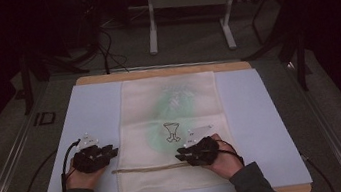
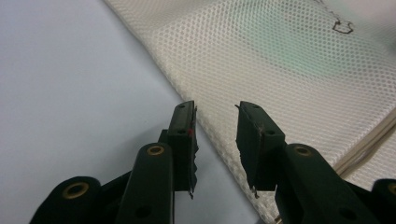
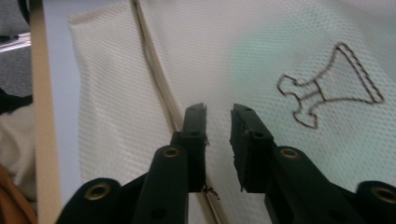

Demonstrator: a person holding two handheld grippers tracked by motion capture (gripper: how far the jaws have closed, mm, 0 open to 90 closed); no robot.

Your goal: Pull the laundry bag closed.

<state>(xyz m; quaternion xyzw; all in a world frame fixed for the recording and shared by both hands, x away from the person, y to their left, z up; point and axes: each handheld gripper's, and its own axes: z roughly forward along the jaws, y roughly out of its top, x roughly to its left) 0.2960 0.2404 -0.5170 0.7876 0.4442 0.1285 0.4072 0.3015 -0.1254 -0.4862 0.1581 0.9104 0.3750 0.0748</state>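
Observation:
A cream mesh bag (image 1: 170, 106) lies flat on a light blue mat (image 1: 95, 111). Something green shows through the mesh, and a dark outline motif (image 1: 171, 131) (image 3: 327, 86) is drawn on it. A drawstring cord (image 1: 143, 168) (image 3: 154, 70) crosses the bag near its front end. My left gripper (image 1: 111, 152) (image 2: 215, 109) rests at the bag's left edge (image 2: 280, 60), open, with nothing between its jaws. My right gripper (image 1: 181, 154) (image 3: 218, 109) hovers low over the bag beside the cord. Its jaws stand a narrow gap apart with only mesh beyond them.
The mat covers a wooden tabletop (image 1: 165, 70) whose rim shows at the back and front. Beyond the table, a white stand's legs (image 1: 151, 28) and dark cables (image 1: 107, 54) lie on grey carpet. A metal rail (image 1: 10, 159) runs along the left.

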